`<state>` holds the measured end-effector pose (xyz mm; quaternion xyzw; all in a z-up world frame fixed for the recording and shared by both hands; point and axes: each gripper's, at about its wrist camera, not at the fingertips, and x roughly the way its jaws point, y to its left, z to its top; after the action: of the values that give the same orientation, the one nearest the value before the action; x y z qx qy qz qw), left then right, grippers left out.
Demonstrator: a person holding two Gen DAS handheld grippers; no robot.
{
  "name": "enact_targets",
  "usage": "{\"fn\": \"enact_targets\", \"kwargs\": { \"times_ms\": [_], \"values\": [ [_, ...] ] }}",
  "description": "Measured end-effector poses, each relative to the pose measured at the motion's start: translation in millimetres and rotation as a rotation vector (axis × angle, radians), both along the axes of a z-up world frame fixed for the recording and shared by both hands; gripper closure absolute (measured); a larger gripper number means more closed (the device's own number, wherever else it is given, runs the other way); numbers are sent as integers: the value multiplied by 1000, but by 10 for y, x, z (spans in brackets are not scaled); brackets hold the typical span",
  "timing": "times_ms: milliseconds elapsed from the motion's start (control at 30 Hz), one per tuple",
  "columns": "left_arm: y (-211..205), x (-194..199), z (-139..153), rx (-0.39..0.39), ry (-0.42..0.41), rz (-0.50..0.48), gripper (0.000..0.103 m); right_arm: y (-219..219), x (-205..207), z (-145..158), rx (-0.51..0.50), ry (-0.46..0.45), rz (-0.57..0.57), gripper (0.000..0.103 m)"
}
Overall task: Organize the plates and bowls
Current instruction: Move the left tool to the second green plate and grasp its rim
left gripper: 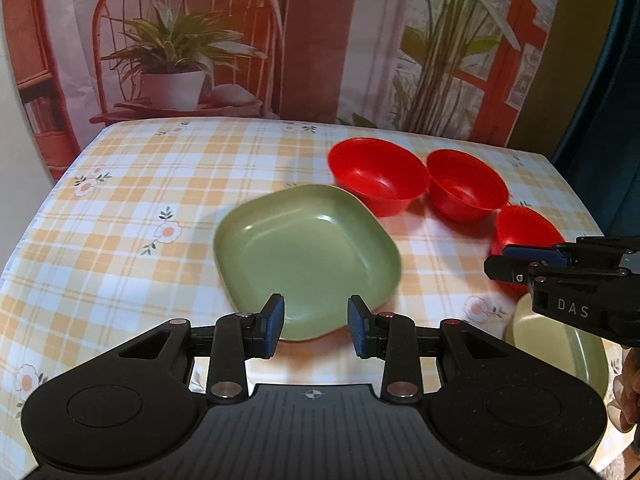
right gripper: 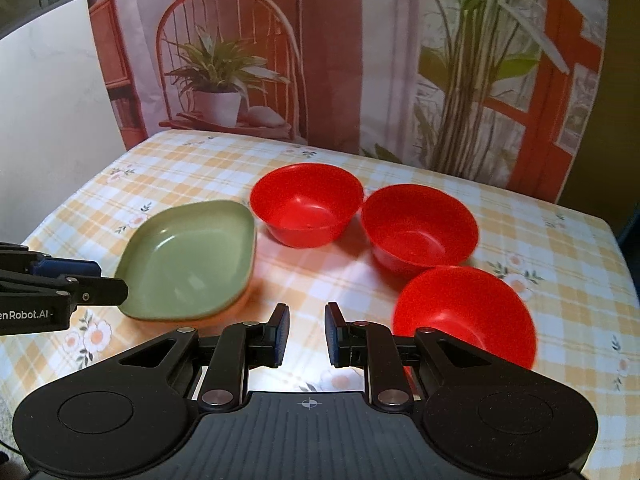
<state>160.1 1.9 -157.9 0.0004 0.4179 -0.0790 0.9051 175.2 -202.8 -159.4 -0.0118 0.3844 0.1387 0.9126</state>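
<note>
Between grasps, nothing picked yet. Left tongs point(left gripper: 316, 326) narrow gap, empty, hovering over near edge of green plate point(left gripper: 306, 256) mid-desk point(left gripper: 120, 216). Right tongs point(right gripper: 307, 334) narrower gap, empty, over bare cloth just left of nearest red bowl point(right gripper: 466, 314). Two more red bowls point(right gripper: 306, 204) point(right gripper: 420, 228) behind it, rims touching or nearly so. Second pale plate point(left gripper: 560, 352) partly hidden at near right in left view. Likely next: widen over a bowl rim, pinch the wall, nest into its neighbour. Thin rim, slip risk.

Each black tool point(left gripper: 316, 322) has blue finger pads point(left gripper: 276, 322), silver screws and white lettering.
</note>
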Motion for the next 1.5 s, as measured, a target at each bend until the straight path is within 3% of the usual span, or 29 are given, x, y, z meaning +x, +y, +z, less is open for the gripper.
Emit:
{"fn": "enact_targets", "kwargs": {
  "times_ms": [700,800,933,1300,1500],
  "values": [
    [-472,-376,-5,-47,20,-80,66,-617,-631,69,-28,-11,-19,85],
    [-569,-404,-17,-59,28,-97,65,-734,-705,43,-38,-6,-27,85],
    [-711,-429,-26,-83,32,-120,56,-928,-774,-20,-41,4,-52,85],
    [-1148,-352,-166,-112,59,-184,56,-1358,-826,-222,-57,55,-116,84],
    [-1245,-294,-331,-108,112,-200,56,-1455,-818,-339,-44,93,-134,84]
  ]
}}
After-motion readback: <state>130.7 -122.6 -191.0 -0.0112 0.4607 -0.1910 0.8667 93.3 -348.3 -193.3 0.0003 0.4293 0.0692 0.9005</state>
